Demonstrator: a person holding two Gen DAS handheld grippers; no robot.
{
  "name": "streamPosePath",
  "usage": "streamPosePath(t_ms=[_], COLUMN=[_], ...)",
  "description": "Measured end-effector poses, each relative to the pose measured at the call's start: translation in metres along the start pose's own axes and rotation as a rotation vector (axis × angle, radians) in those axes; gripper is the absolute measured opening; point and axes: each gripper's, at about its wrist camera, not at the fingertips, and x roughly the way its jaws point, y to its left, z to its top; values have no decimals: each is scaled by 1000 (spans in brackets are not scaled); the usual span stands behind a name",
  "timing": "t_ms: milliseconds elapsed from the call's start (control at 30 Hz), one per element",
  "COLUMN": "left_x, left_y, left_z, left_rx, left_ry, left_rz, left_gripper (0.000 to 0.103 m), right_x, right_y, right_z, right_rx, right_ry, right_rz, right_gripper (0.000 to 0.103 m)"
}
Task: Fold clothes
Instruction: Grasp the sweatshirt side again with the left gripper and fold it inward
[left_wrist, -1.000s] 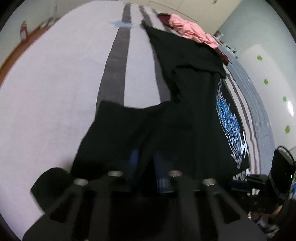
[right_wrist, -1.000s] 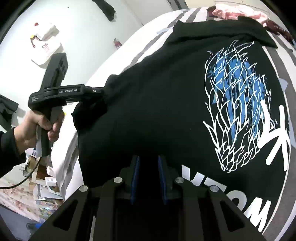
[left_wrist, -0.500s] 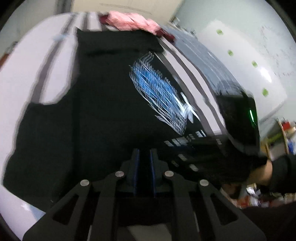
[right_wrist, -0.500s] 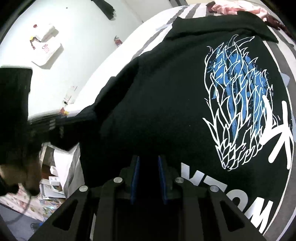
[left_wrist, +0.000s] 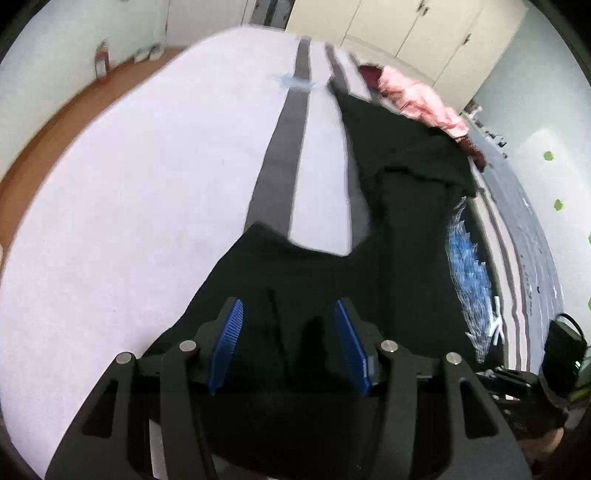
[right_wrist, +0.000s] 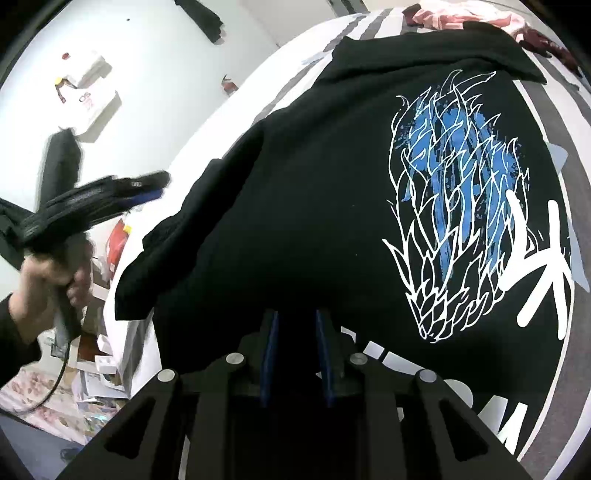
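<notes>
Left gripper (left_wrist: 288, 332): jaws just opened, sleeve of black T-shirt (right_wrist: 314, 221) released, now loose on bed (left_wrist: 147, 203); 1 s ago it was pinched. Right gripper (right_wrist: 294, 350) unchanged, clamped on shirt hem

left gripper (left_wrist: 288, 314): black frame, blue ribbed pads, silver screws | right gripper (right_wrist: 295, 317): same | black sleeve (right_wrist: 14, 332)

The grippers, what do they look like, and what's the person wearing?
Both grippers, left gripper and right gripper, are matte black frames with silver bolts and blue ribbed pads lining their fingers. A dark cable hangs from the left handle; the sleeve is black.
</notes>
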Motion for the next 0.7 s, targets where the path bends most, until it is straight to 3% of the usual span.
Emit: streamPosePath(t_ms=[200, 300, 400, 433, 533, 700], left_x=[18, 30, 30, 28, 21, 15], left_y=[-12, -14, -11, -10, -6, 10], left_z=[2, -2, -2, -1, 4, 34], left_rx=[58, 91, 83, 81, 84, 91], left_ry=[26, 54, 40, 28, -13, -89], left_rz=[-39, -22, -40, -44, -36, 71], left_gripper=[49, 47, 18, 13, 5, 5], right_x=[-3, -6, -7, -6, 0, -1], right_y=[-2, -4, -7, -8, -13, -15], right_z=[3, 9, 14, 15, 15, 8], right_rx=[13, 16, 14, 13, 20, 20], right_ry=[-22, -41, -57, -58, -43, -40], right_rz=[-10, -22, -34, -39, -38, -27], right_gripper=[23, 23, 24, 24, 25, 25])
